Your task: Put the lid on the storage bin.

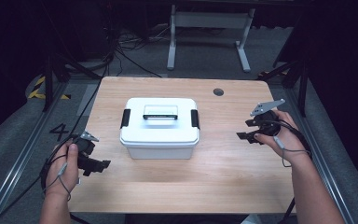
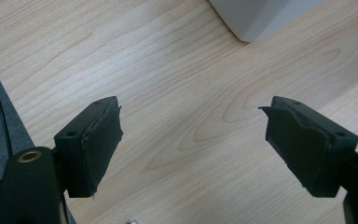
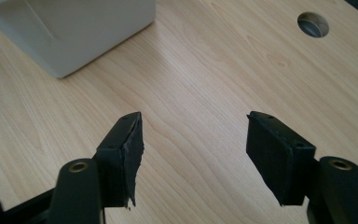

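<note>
A light wooden table [image 1: 223, 177] is seen with a white lidded box [image 1: 160, 127] parked mid-table. The left gripper [image 1: 103, 164] and right gripper [image 1: 243, 132] are held well apart from it, jaws spread wide with nothing pinched.

Looking along the right gripper [image 3: 193, 149], jaws standing wide apart with nothing between them, hovering over bare wooden table [image 3: 205, 79]. Showing a corner of the white box [image 3: 74, 32] at far left, resting on the wood, and a round cable hole [image 3: 313, 24] at far right.
</note>
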A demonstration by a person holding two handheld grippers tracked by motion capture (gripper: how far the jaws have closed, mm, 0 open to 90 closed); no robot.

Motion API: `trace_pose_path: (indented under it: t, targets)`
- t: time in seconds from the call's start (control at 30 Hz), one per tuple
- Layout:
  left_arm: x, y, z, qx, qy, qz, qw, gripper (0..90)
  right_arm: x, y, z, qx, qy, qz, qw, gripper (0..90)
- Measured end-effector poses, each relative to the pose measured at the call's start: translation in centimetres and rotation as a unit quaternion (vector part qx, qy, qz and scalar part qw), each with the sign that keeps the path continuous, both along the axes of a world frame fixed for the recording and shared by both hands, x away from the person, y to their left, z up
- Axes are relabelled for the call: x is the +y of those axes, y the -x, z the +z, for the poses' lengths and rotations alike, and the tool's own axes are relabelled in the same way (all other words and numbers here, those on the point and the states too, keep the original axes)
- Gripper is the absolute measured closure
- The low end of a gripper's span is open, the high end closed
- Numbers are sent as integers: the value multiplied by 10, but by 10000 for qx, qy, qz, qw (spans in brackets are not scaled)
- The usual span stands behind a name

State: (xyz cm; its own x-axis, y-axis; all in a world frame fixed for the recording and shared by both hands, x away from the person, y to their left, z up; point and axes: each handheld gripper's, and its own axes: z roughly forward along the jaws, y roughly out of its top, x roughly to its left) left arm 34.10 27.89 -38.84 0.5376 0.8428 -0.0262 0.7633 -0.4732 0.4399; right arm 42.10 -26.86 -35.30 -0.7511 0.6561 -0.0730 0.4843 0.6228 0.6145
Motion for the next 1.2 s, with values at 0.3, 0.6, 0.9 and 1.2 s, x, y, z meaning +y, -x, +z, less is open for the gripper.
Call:
trace_pose_path:
  t: [0.3,0.6,0.9,1.2]
  targets:
    - [-3,-2,0,17,-11,-29,10000,189,0,-6,-28,246,219,-150,9993,366]
    - [-3,-3,-1,22,-13,-55,10000,190,5,-6,-44,471,218,-95,9986,355]
    - [-3,-6,-4,138,-80,-32,9999,184,7,-7,-67,789,280,-133,9964,356]
    - [-6,-11,-5,203,-109,-67,9997,183,5,-7,-89,1005,583,-187,9931,335]
